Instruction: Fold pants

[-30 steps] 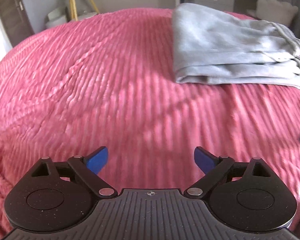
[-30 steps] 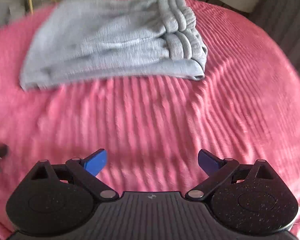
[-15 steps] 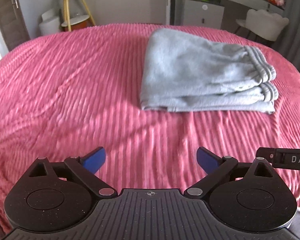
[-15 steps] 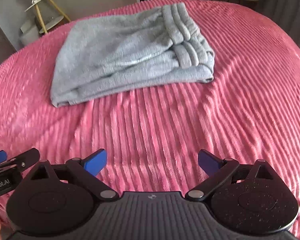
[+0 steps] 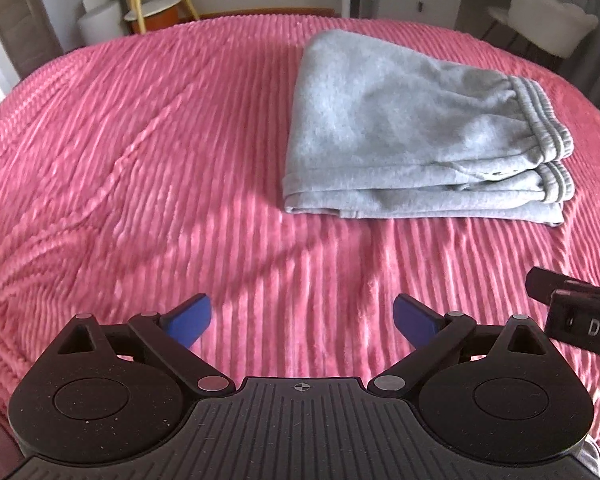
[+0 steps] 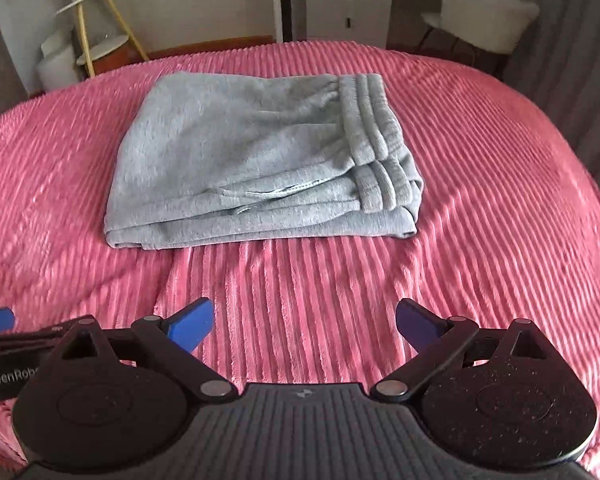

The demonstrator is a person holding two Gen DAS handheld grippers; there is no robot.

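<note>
Grey pants [image 6: 256, 164] lie folded in a compact stack on the pink ribbed bedspread [image 5: 160, 152], waistband apparently at the right. Left gripper [image 5: 302, 318] and right gripper [image 6: 304, 320] hover nearer, fingers spread, holding nothing.

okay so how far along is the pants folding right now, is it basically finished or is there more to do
Looks basically finished. Done: the grey pants lie in a compact layered stack on the pink bedspread, waistband bands piled at one end. In hand: nothing; the left gripper and right gripper are both open, over bare bedspread short of the stack. Left: at most squaring the slightly uneven near edge.
</note>
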